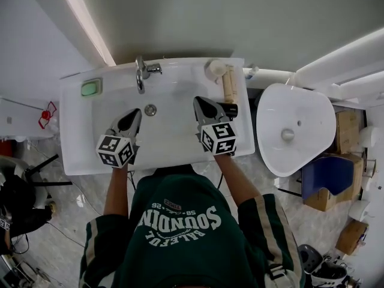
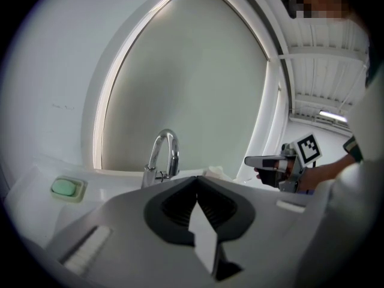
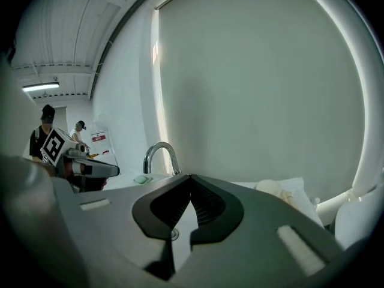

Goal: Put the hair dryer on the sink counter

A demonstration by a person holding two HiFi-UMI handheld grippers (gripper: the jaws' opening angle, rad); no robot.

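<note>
The hair dryer (image 1: pixel 223 80), cream with a pale round head and a black end, lies on the right rim of the white sink counter (image 1: pixel 78 149). It also shows as a pale shape (image 3: pixel 281 192) in the right gripper view. My right gripper (image 1: pixel 200 102) hangs over the basin just left of the dryer, its jaws shut with nothing between them (image 3: pixel 191 177). Over the left half of the basin, my left gripper (image 1: pixel 134 115) is also shut and empty (image 2: pixel 197 180). Neither gripper touches the dryer.
A chrome faucet (image 1: pixel 141 72) stands at the back of the basin, with the drain (image 1: pixel 150 110) below it. Green soap (image 1: pixel 90 88) sits at the counter's left back. A white oval basin (image 1: pixel 294 128), cardboard boxes (image 1: pixel 348 131) and a blue seat (image 1: pixel 327 176) stand to the right.
</note>
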